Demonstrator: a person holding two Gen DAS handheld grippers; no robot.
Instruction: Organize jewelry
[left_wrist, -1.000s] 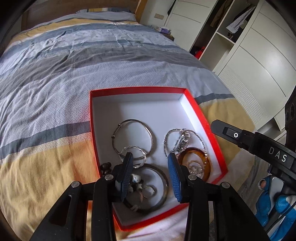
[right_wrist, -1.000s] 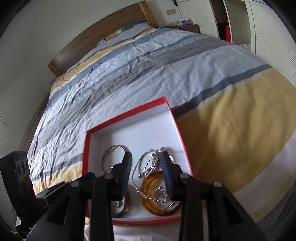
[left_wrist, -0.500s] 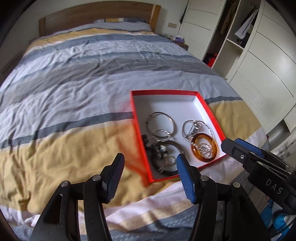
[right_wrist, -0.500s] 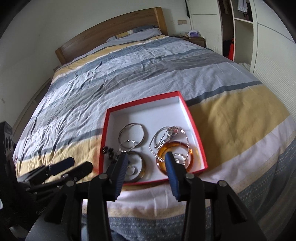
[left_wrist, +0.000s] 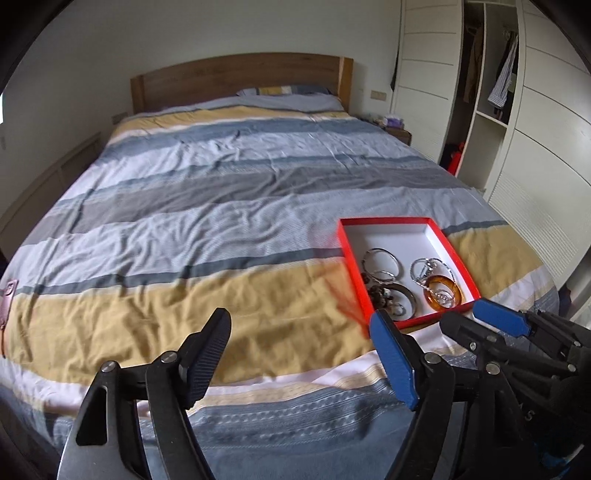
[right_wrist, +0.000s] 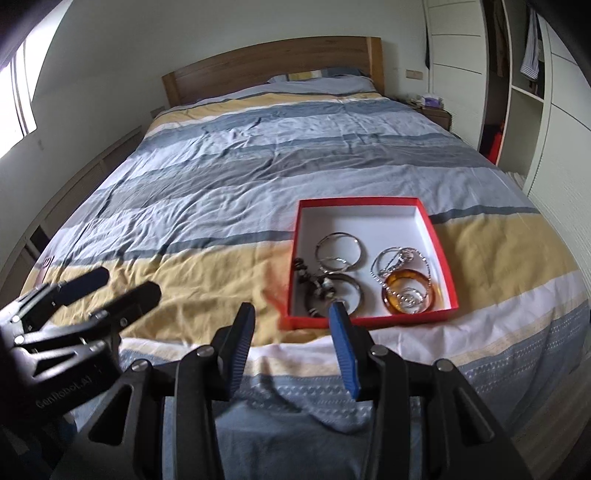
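Observation:
A red box (left_wrist: 391, 222) (right_wrist: 360, 202) with a white inside sits on the bed near its foot. It holds silver bangles (left_wrist: 380, 260) (right_wrist: 339, 250), a silver chain (left_wrist: 426, 268) (right_wrist: 400, 258), an amber bangle (left_wrist: 442, 296) (right_wrist: 410, 293), a dark bangle (right_wrist: 345, 295) and beaded pieces (left_wrist: 380, 293). My left gripper (left_wrist: 299, 350) is open and empty, back from the bed's foot and left of the box; it shows in the right wrist view (right_wrist: 114, 286). My right gripper (right_wrist: 291, 343) is open and empty, just short of the box; it shows in the left wrist view (left_wrist: 476, 317).
The striped duvet (left_wrist: 221, 206) covers a wide bed with a wooden headboard (left_wrist: 240, 79). White wardrobes (left_wrist: 546, 155) with open shelves stand along the right. A bedside table (right_wrist: 436, 114) stands at the far right. A small pink item (left_wrist: 7, 299) lies at the bed's left edge.
Both grippers have pulled back and up from the box to beyond the bed's foot. The left gripper, which was over the jewelry in the box, has opened wider and is empty.

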